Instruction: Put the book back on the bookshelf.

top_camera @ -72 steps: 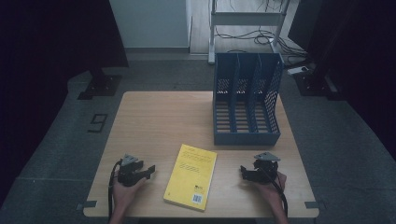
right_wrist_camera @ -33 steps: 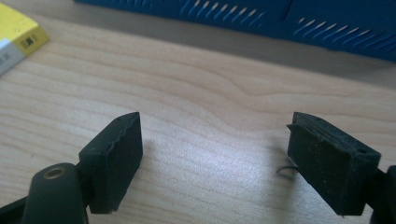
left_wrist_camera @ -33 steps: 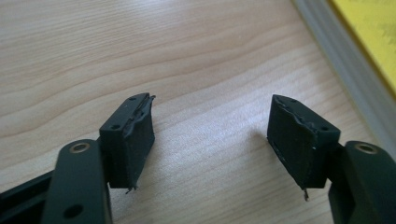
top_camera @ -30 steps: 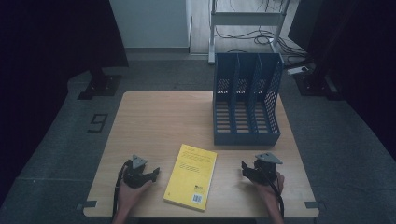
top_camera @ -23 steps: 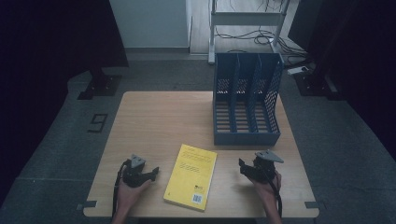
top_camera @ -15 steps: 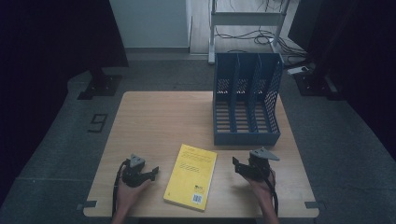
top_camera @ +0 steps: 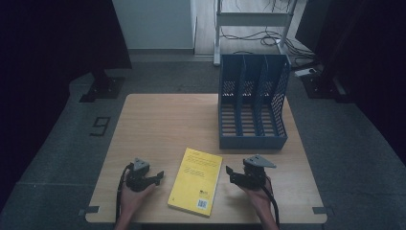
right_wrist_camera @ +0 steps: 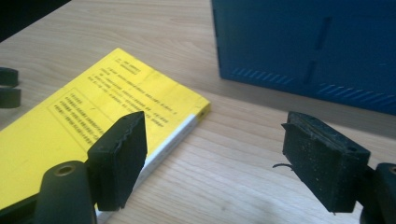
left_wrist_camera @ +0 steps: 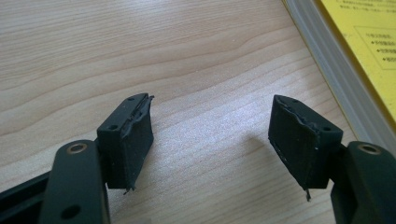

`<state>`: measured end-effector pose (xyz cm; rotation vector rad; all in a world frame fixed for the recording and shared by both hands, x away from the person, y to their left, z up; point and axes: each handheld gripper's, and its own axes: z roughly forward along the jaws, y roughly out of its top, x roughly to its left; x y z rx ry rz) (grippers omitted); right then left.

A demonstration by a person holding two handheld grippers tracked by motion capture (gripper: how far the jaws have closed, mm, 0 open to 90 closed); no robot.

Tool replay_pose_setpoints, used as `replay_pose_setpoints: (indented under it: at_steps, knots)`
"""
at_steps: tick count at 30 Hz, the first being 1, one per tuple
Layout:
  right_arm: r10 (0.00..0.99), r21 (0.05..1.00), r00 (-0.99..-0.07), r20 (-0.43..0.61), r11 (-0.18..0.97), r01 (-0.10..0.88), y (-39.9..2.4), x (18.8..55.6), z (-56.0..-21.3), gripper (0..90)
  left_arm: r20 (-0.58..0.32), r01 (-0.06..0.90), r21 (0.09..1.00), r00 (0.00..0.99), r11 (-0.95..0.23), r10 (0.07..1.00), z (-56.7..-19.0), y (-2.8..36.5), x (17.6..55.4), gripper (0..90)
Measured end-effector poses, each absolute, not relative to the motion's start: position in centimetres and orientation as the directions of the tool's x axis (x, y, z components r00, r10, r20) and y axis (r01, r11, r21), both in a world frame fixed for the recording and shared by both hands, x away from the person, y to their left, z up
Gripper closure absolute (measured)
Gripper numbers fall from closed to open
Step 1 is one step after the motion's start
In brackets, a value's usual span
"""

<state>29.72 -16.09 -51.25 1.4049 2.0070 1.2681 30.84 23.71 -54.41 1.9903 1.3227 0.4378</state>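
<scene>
- My left tongs sit at the tabletop's seven o'clock, spread wide over bare wood, pinching nothing; the hand behind them is cut off by the frame's bottom edge.
- The yellow book lies flat at six o'clock between both tongs; its cover print is too small for me to read.
- My right tongs are spread, empty, just beside the book's right edge.
- The blue file rack stands at two o'clock; its slots are shadowed.

Probably a lab: a wooden table on grey carpet, dark curtains, floor cables.
</scene>
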Motion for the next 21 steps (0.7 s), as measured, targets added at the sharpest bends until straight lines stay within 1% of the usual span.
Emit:
replay_pose_setpoints:
  at_steps: [1,5,6,8,10,15,19,21]
  knots:
    - [0.886,0.835,-0.428,0.179,0.093,0.542,-16.1,29.7,-51.3,21.6,-0.096,0.666,0.708,0.422,-0.236,0.901,-54.4,23.7,30.8,30.3]
    - [0.88,0.829,-0.44,0.178,0.107,0.548,-14.9,29.8,-51.6,21.3,-0.161,0.685,0.702,0.419,-0.195,0.894,-54.3,24.1,31.1,30.4]
    - [0.871,0.825,-0.452,0.195,0.104,0.555,-14.2,29.9,-51.8,21.3,-0.176,0.688,0.702,0.414,-0.181,0.893,-54.3,24.2,31.2,31.0]
    - [0.866,0.823,-0.459,0.198,0.108,0.558,-13.9,29.9,-51.9,21.2,-0.18,0.69,0.702,0.413,-0.178,0.893,-54.3,24.3,31.2,31.0]
    - [0.864,0.82,-0.473,0.172,0.141,0.555,-12.7,29.9,-52.3,20.8,-0.179,0.689,0.702,0.413,-0.179,0.893,-54.3,24.2,31.2,31.0]
    - [0.862,0.811,-0.483,0.151,0.172,0.559,-11.4,30.2,-52.9,20.2,-0.19,0.695,0.699,0.41,-0.171,0.892,-54.2,24.4,31.2,32.2]
    - [0.861,0.811,-0.486,0.151,0.174,0.559,-10.9,30.3,-53.1,20.2,-0.18,0.681,0.714,0.404,-0.163,0.897,-54.0,24.5,31.1,33.3]
    - [0.856,0.808,-0.494,0.155,0.177,0.561,-10.2,30.3,-53.3,20.1,-0.191,0.677,0.72,0.404,-0.152,0.895,-53.8,24.6,31.0,33.3]
